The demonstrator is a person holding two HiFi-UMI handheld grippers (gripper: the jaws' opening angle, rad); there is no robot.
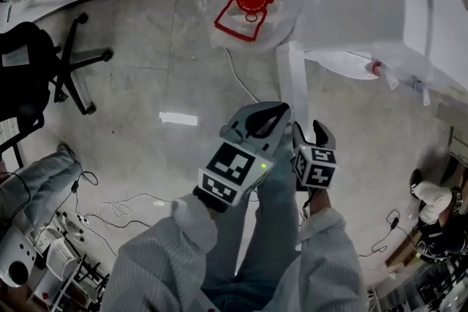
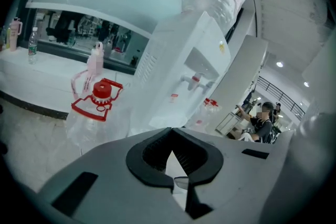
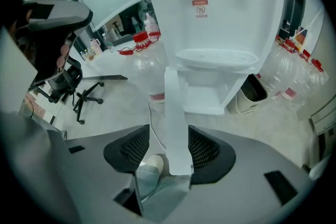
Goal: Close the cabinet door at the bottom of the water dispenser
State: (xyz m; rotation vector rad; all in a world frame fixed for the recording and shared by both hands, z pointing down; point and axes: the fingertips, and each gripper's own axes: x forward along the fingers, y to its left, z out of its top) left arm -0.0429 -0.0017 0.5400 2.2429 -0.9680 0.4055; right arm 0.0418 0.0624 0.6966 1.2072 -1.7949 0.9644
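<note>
The white water dispenser [image 1: 365,4] stands at the upper right of the head view, and its bottom cabinet door [image 1: 291,77] swings out toward me, seen edge-on as a narrow white strip. My right gripper [image 1: 312,131] is open just below the door's free edge. In the right gripper view that door edge [image 3: 173,102] runs down between the spread jaws of the right gripper [image 3: 169,152], with the open cabinet [image 3: 207,97] behind it. My left gripper [image 1: 267,120] hovers beside it to the left, shut on nothing. From the left gripper [image 2: 173,157] the dispenser [image 2: 184,71] appears ahead.
A large clear water bottle with a red cap and handle [image 1: 252,0] sits left of the dispenser. An office chair [image 1: 44,62] stands at the far left. Cables [image 1: 110,208] trail over the floor. A small bin [image 3: 254,92] and more bottles [image 3: 286,68] sit right of the dispenser.
</note>
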